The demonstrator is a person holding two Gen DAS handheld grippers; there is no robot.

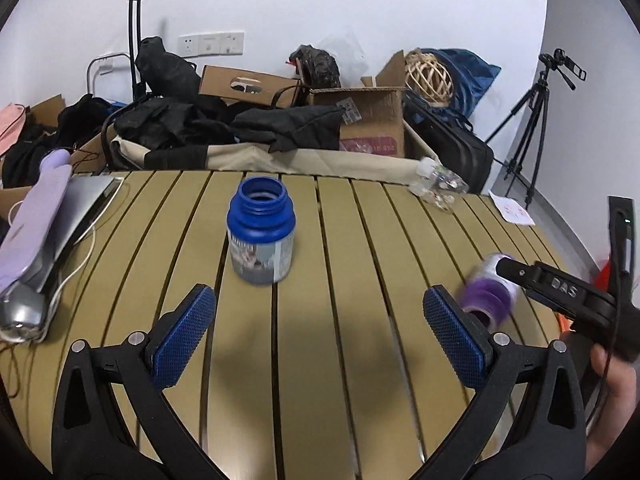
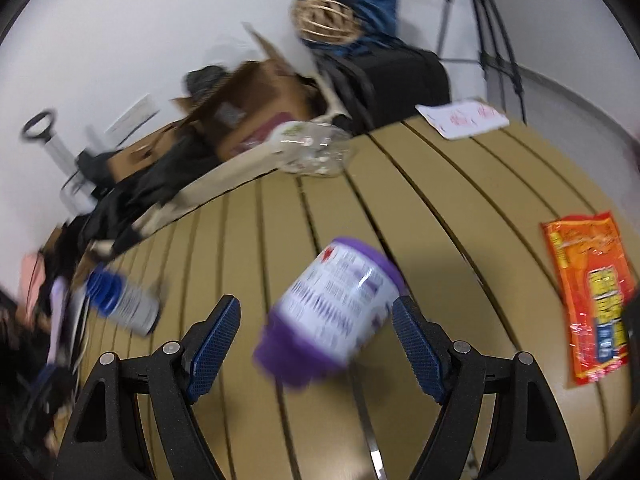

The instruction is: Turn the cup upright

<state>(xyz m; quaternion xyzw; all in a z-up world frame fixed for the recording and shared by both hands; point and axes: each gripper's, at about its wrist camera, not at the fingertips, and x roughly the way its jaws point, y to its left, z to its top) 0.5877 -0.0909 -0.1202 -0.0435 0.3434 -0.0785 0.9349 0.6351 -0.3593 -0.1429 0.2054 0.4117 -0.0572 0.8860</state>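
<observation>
The right hand-held gripper [image 2: 316, 336] has its blue-padded fingers spread wide apart, and the purple bottle [image 2: 332, 312] sits tilted between them, blurred by motion. Its purple base points up and away from the camera and its mouth end points down toward it. The right finger's pad [image 2: 416, 344] is close against the bottle's side, while the left pad stands clear of it; whether the bottle is actually gripped cannot be told. In the left wrist view the same bottle [image 1: 486, 292] shows low over the bench, mouth facing down and toward the camera, with a black finger of the right hand-held gripper [image 1: 560, 288] alongside it and part of a person's hand [image 1: 612, 392] behind.

The left hand-held gripper [image 1: 318, 334] is also wide open and holds nothing, poised over the slatted tan bench [image 1: 360, 240]. Ahead of it a blue bottle [image 1: 261, 230] stands upright on the bench with its mouth open, well apart from the fingers.

Farther out, a clear plastic bottle [image 2: 312, 150] lies on its side near the far edge of the bench. An orange snack packet [image 2: 592, 300] lies flat on the right side, and a white paper sheet [image 2: 464, 118] lies at the far right corner. A purple-and-silver device [image 1: 36, 240] rests on the bench's left edge.
</observation>
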